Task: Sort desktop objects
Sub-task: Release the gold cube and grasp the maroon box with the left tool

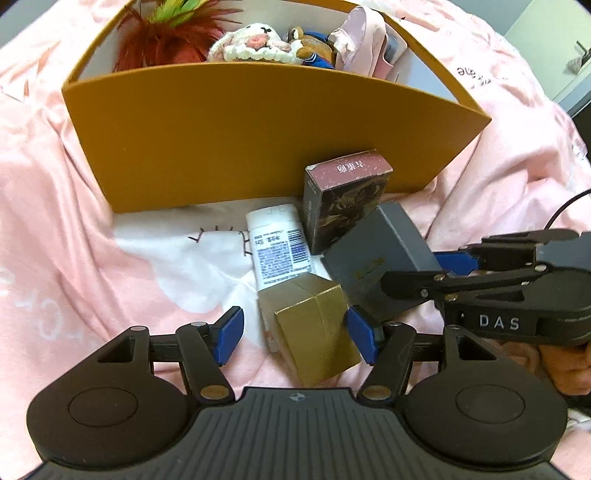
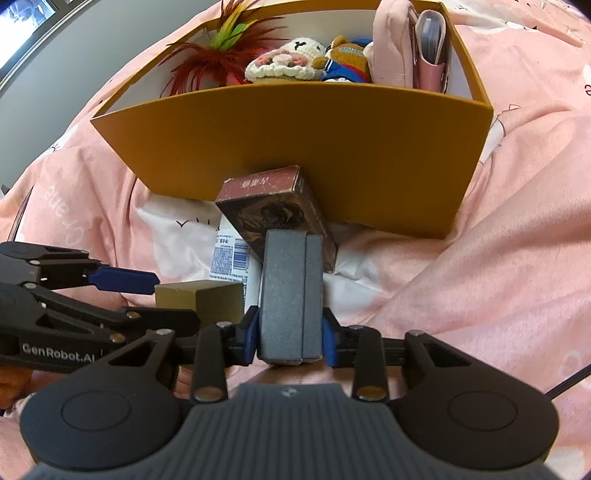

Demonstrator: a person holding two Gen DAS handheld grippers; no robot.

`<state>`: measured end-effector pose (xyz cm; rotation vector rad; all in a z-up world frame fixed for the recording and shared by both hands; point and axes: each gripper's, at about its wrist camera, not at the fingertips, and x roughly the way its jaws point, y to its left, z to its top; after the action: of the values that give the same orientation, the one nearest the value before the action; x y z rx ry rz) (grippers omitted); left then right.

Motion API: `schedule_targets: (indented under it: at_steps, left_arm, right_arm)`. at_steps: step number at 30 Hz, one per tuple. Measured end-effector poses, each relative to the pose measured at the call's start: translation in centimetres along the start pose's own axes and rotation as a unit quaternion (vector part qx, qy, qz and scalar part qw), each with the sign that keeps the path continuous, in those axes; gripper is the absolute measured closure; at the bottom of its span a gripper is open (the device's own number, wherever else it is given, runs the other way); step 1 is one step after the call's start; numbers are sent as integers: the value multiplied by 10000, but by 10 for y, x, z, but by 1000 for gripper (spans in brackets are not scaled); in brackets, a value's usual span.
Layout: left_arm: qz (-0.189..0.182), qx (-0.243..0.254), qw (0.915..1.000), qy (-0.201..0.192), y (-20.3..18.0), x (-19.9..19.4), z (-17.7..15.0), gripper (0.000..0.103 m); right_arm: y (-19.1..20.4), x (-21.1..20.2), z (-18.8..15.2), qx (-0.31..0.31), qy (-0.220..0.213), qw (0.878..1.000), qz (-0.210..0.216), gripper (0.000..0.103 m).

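From the left wrist, the left gripper [image 1: 295, 334] stands wide open around the gold box [image 1: 316, 332], its right pad touching it. From the right wrist, the right gripper [image 2: 290, 334] clamps the grey box [image 2: 291, 291]; only here does its seam show.

Pink printed bedsheet [image 1: 66, 206], black cable [image 1: 565, 210], window [image 2: 33, 22]

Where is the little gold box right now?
In the left wrist view the gold box lies on the pink bedding between the left gripper's open fingers, beside the grey box.
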<state>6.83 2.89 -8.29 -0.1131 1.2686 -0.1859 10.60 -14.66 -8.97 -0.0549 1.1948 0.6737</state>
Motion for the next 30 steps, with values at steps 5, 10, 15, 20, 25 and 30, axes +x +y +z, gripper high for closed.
schedule_targets:
  at_steps: [5, 10, 15, 20, 25, 30]
  left_arm:
    - [3, -120, 9999, 111, 5, 3, -2, 29]
    - [-298, -397, 9987, 75, 15, 1, -3, 33]
    - [-207, 59, 9993, -308, 5, -15, 6, 34]
    - [-143, 1134, 9905, -759, -16, -32, 21, 34]
    - [85, 2410, 9626, -1232, -43, -35, 38, 34]
    - [73, 3195, 9402, -1181, -62, -17, 45, 34]
  right_arm:
    - [1, 0, -1, -21, 4, 10000, -5, 67]
    - [1, -1, -2, -38, -23, 10000, -4, 67]
    - [4, -8, -4, -113, -107, 9999, -57, 68]
    - [5, -31, -3, -303, -319, 9990, -120, 68]
    - [3, -50, -2, -574, -534, 9952, -582, 68]
    - [-11, -46, -1, -393, -509, 9950, -763, 68]
